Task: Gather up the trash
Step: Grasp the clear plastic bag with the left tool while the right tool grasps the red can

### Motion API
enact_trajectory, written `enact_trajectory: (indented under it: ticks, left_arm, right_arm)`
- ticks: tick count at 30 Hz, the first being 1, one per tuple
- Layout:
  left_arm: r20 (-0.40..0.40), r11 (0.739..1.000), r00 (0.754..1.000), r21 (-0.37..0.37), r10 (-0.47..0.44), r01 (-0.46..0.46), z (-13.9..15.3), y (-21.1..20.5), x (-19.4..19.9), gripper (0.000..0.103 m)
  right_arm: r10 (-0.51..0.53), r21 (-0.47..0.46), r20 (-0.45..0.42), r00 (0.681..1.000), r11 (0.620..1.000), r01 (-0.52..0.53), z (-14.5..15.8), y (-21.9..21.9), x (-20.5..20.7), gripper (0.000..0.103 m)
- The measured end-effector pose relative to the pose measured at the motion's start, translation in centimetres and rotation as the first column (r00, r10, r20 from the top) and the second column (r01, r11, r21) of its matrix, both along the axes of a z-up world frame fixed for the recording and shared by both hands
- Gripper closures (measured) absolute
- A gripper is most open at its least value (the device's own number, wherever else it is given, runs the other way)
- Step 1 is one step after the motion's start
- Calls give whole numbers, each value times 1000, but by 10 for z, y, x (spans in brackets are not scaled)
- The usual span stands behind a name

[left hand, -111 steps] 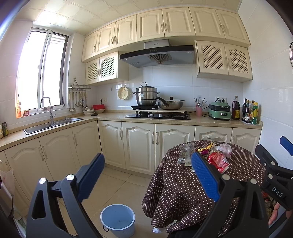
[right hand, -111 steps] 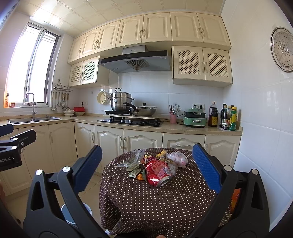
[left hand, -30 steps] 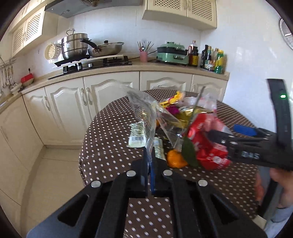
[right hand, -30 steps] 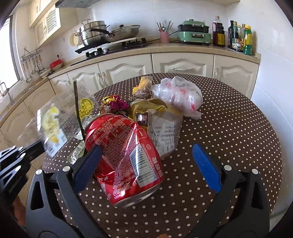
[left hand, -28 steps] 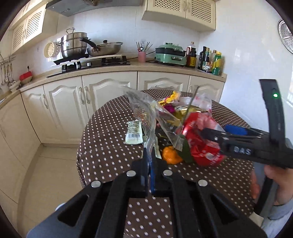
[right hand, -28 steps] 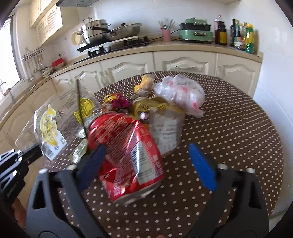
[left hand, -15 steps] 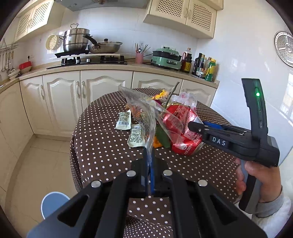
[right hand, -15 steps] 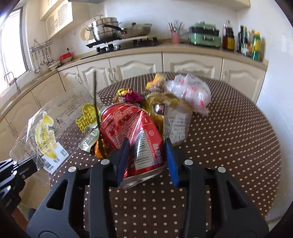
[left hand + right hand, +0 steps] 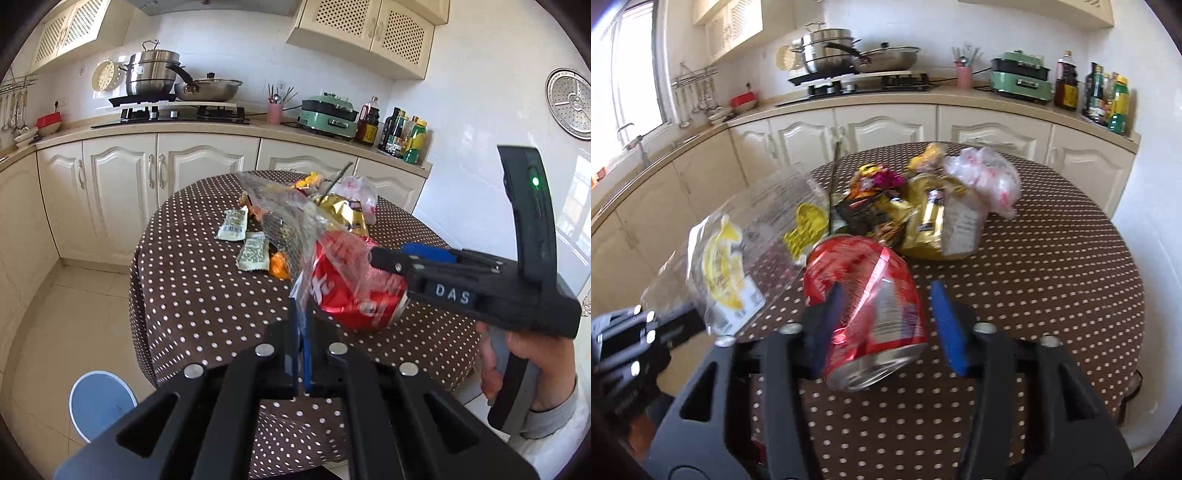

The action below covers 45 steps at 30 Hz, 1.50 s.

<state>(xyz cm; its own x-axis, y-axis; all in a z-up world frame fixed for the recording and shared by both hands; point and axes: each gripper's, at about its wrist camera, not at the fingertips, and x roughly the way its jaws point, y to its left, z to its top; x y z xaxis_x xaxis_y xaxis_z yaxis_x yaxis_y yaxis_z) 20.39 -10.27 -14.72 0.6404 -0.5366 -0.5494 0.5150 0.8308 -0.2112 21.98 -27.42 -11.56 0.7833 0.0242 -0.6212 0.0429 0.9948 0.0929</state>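
My left gripper is shut on the edge of a clear plastic bag and holds it up over the round table; the bag also shows in the right wrist view. My right gripper is shut on a crushed red can and holds it above the table, right of the bag; the can also shows in the left wrist view. A pile of wrappers lies further back: a gold packet and a crumpled white bag.
Two pale sachets and an orange scrap lie on the dotted cloth. A blue bin stands on the floor left of the table. Cream cabinets and a counter with a hob run behind.
My right gripper closed on the red can and lifted it off the table. My left gripper pulled back from the table with the clear bag, and the blue bin came into view.
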Motion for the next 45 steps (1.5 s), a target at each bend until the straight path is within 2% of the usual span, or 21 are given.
enact_trajectory:
  ticks: [3, 9, 11, 13, 16, 20, 24, 26, 27, 29, 31, 33, 39, 40, 41, 42, 45]
  left_arm:
    - [-1, 1000, 1000, 0, -9, 9, -2, -4, -4, 101]
    - [1, 1000, 1000, -2, 17, -17, -3, -1, -7, 101]
    - [6, 999, 999, -1, 40, -40, -1, 2, -8, 101]
    - [13, 998, 998, -4, 59, -59, 1, 6, -11, 101]
    - [29, 998, 997, -2, 70, -70, 4, 9, -17, 101]
    - [38, 997, 996, 8, 82, -82, 5, 15, -25, 101]
    - [20, 995, 995, 9, 97, -97, 0, 25, -23, 101]
    - [15, 995, 995, 3, 98, -98, -3, 29, -22, 101]
    - [14, 995, 995, 0, 97, -97, -3, 30, -21, 101]
    - [11, 995, 995, -4, 98, -98, -5, 30, -16, 101]
    - [10, 995, 995, -12, 99, -99, -5, 29, -13, 101]
    - [8, 995, 995, -16, 101, -101, -6, 28, -9, 101]
    - [25, 994, 995, -43, 101, -100, 1, 28, -5, 102]
    - [34, 994, 994, -46, 101, -99, 3, 29, -6, 102]
    - [44, 994, 994, -51, 100, -97, 5, 30, -7, 102]
    - [50, 994, 994, -58, 100, -97, 8, 32, -8, 102]
    - [60, 993, 994, -80, 95, -90, 13, 40, -10, 102]
  right_arm:
    - [22, 43, -20, 1000, 999, -22, -2, -10, 10, 36]
    - [33, 62, -59, 998, 998, -30, -4, -20, 19, 33]
    - [43, 10, -39, 998, 999, -43, 2, -9, 9, 33]
    - [54, -95, -14, 998, 994, -55, 7, 14, -2, 33]
    - [90, -213, -25, 996, 973, -93, 3, 49, -8, 33]
    - [112, -363, -85, 990, 922, -136, -17, 89, -4, 33]
    - [37, -495, -119, 992, 864, -92, -40, 98, 12, 33]
    - [-19, -582, -96, 995, 812, -41, -48, 98, 18, 37]
    - [-19, -577, -101, 995, 816, -43, -51, 95, 21, 52]
    - [-49, -592, -75, 996, 806, -5, -52, 87, 24, 58]
    - [-47, -547, -54, 997, 837, 10, -45, 76, 23, 60]
    - [-43, -504, 4, 999, 863, 39, -35, 67, 16, 63]
    - [-28, -280, 128, 991, 958, 63, 7, 45, -6, 65]
    - [-21, -252, 138, 990, 966, 56, 11, 43, -8, 65]
    - [-14, -221, 162, 987, 974, 50, 18, 42, -12, 80]
    - [-8, -208, 165, 986, 977, 42, 22, 42, -13, 83]
    - [22, -195, 160, 987, 981, 9, 27, 56, -13, 84]
